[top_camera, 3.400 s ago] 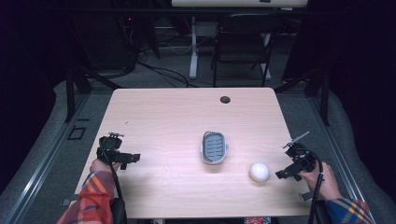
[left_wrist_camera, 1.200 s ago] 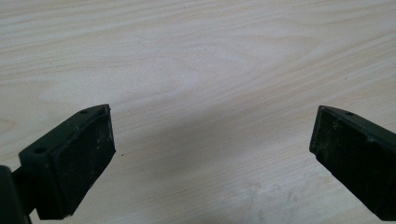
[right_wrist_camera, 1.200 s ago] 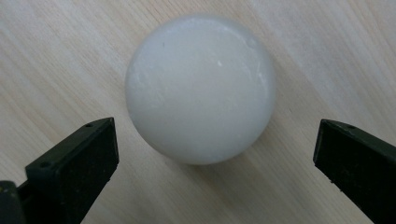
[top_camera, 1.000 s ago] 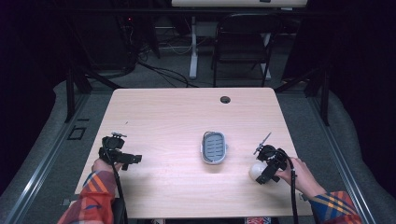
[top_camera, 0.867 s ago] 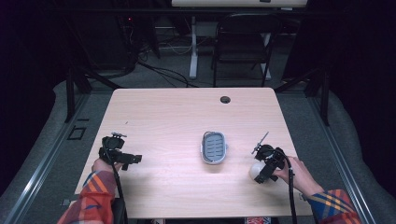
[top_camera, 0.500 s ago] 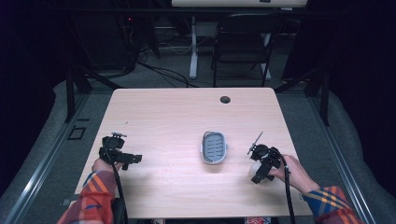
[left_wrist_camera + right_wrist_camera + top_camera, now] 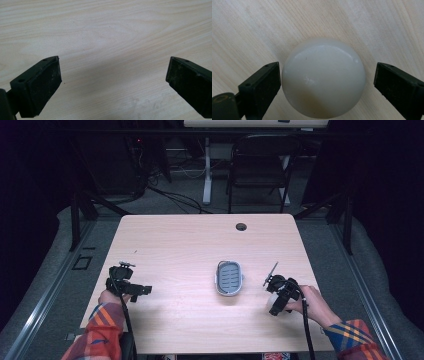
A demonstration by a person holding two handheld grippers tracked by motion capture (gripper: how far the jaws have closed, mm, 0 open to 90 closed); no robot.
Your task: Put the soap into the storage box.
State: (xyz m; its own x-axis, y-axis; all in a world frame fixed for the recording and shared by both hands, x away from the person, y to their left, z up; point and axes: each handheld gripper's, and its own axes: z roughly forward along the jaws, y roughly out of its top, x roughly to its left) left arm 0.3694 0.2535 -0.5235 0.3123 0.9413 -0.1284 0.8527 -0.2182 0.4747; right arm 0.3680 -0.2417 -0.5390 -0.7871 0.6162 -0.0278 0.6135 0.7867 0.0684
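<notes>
A white ball [image 7: 323,77] rests on the wooden table [image 7: 190,245] near its front right. My right gripper [image 7: 276,304] points down over it, so the high view shows little of the ball. In the right gripper view the ball sits between the two black pads [image 7: 259,87] of this gripper [image 7: 327,68]. The jaws have just been closing, and a small gap remains at the right pad. My left gripper [image 7: 145,290] rests at the front left, open [image 7: 113,60] over bare wood. An oval grey slotted dish [image 7: 218,279] lies between the two grippers.
A round cable hole [image 7: 241,226] sits near the table's far edge. Behind the table stand a black chair [image 7: 260,170] and a desk leg with cables on the floor. The table's front edge runs just below both hands.
My right gripper has moved left from the table's right edge onto the white ball, which it now covers in the high view. The left gripper has stayed put.
</notes>
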